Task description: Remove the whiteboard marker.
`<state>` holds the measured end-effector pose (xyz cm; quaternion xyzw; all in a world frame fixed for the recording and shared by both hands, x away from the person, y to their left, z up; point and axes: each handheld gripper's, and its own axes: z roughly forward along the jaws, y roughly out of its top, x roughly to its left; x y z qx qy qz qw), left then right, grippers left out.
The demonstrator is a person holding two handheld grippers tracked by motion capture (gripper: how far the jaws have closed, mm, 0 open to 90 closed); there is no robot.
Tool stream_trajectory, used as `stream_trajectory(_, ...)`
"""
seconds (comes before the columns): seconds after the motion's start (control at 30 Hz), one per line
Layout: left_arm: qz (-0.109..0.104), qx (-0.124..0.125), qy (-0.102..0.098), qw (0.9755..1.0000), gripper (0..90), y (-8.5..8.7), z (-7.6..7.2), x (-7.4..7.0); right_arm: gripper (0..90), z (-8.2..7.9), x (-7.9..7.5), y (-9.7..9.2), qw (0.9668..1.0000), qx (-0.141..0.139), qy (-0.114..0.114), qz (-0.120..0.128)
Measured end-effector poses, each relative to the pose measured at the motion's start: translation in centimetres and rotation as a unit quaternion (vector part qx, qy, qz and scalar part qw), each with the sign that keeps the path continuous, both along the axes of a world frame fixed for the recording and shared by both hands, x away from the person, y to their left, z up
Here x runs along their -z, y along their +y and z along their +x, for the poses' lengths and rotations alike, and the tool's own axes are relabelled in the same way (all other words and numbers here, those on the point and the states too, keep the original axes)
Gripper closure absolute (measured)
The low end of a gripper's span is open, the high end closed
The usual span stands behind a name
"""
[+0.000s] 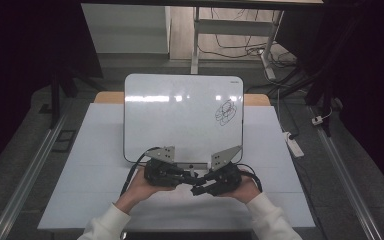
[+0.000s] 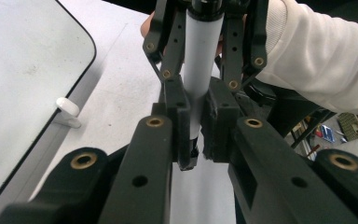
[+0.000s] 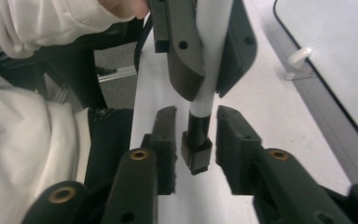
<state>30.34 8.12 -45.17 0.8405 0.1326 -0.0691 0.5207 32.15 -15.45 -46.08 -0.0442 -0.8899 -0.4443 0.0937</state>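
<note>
Marker (image 3: 205, 70) clamped in left tongs (image 2: 196, 135), black end between parted right tongs (image 3: 196, 140).

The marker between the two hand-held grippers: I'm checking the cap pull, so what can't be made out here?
- High view: the marker is too small, masked by both hand-held grippers.
- Left gripper view: its far end is cut off by the top edge.
- Right gripper view: whether the pads touch the black cap; a gap shows.
</note>
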Motion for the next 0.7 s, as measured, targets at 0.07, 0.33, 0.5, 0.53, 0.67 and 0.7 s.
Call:
stream_trajectory(0.07,-0.002,0.005,0.003,1.0000,80.7,0.0,0.1,0.0,73.2,-0.1,0.1,0.2,1.0000,-0.007,0.000,-0.006)
stream_trajectory(0.33,-0.006,0.011,0.003,0.9999,80.7,-0.1,0.1,0.2,75.6,-0.1,0.2,0.3,0.9999,-0.013,0.001,-0.010)
stream_trajectory(0.5,-0.017,-0.014,-0.007,0.9997,72.4,0.0,0.0,0.0,77.0,-0.1,0.2,0.3,0.9998,0.018,-0.005,0.006)
stream_trajectory(0.53,-0.018,-0.027,-0.009,0.9994,72.4,0.1,-0.1,-0.1,77.0,-0.1,0.2,0.3,0.9998,0.018,-0.005,0.006)
stream_trajectory(0.67,-0.019,-0.083,-0.028,0.9960,54.5,1.4,-0.7,-0.9,77.1,0.0,0.1,0.0,0.9987,0.044,-0.023,0.014)
stream_trajectory(0.7,-0.014,-0.096,-0.035,0.9946,47.4,1.8,-1.0,-1.1,77.1,0.1,-0.2,-0.3,0.9974,0.059,-0.033,0.026)
